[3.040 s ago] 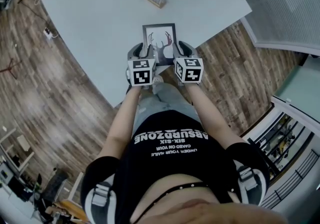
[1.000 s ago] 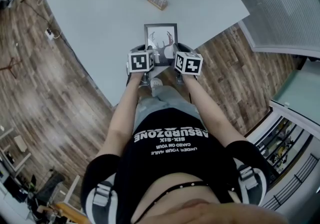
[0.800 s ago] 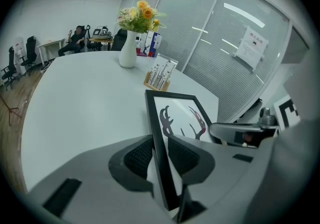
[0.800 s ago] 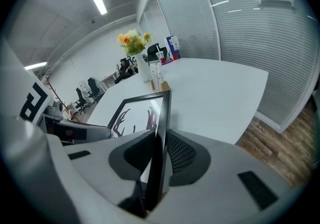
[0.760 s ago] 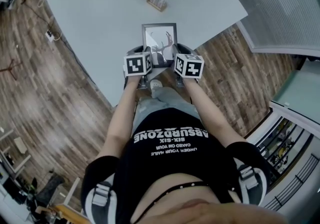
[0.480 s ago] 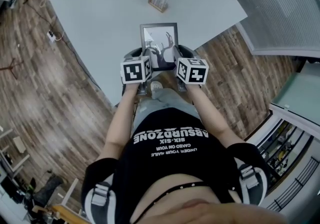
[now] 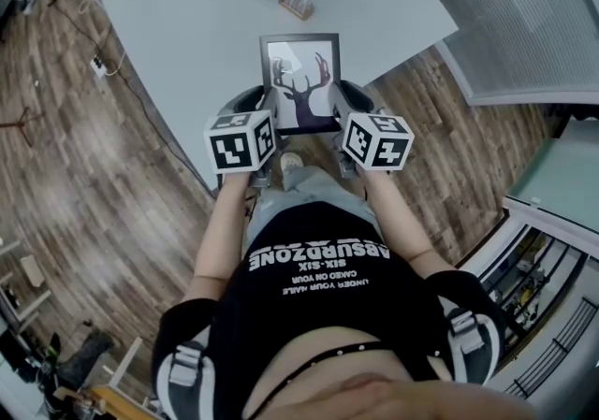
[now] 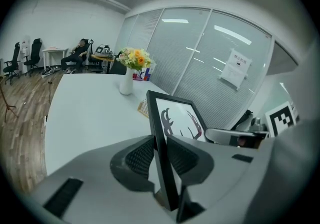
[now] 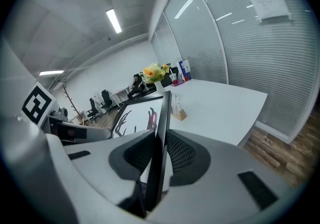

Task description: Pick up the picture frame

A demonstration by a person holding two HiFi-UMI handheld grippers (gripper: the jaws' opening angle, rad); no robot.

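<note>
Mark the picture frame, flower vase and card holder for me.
picture frame (image 7: 300,81), head view, middle of the deer print.
flower vase (image 8: 126,82), left gripper view, white body.
card holder (image 7: 294,5), head view, wooden base.

I'm wearing a black tee (image 7: 318,306) w/ white print, light jeans (image 7: 301,192), grey-black shoulder straps (image 7: 185,364); left gripper (image 7: 263,102) & right gripper (image 7: 341,98) are showing grey shells, b/w marker cubes (image 7: 241,139).
</note>
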